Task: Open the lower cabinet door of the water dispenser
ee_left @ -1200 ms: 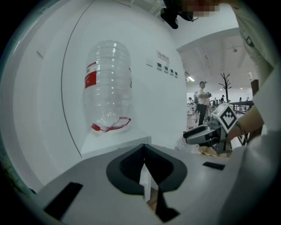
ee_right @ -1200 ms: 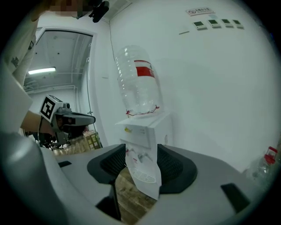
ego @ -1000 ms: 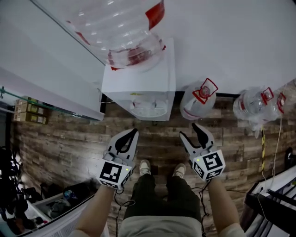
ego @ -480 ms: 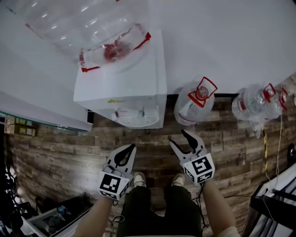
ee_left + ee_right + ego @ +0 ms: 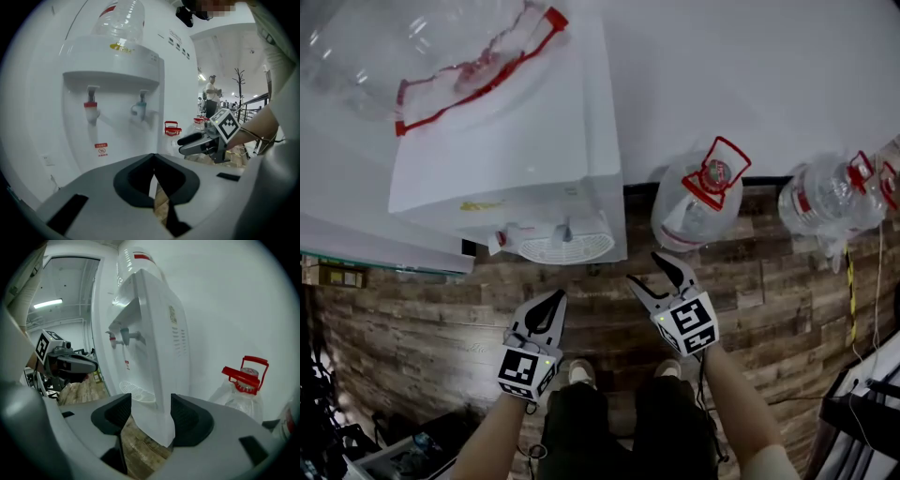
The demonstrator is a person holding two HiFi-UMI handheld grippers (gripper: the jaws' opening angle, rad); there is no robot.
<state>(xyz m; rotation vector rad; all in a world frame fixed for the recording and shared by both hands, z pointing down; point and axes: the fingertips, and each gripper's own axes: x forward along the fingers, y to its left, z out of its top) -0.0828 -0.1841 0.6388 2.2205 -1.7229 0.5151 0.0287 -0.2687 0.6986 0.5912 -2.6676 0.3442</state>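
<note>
Now the left gripper (image 5: 553,300) has its jaws pressed together on nothing. The right gripper (image 5: 646,268) is spread; its jaws have just been opening, with nothing between them. Both hang apart from the water dispenser (image 5: 534,159), which stands at the far edge of the wooden floor (image 5: 412,309), against the white wall. A spare water bottle (image 5: 698,202) sits just beside it.

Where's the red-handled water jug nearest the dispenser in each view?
Head view: water jug right of centre, on the floor against the wall.
Left gripper view: water jug right of centre, mostly its red handle showing.
Right gripper view: water jug at lower right, by the wall.
Shared landmark: the white water dispenser, just left of the jug in all three views.
</note>
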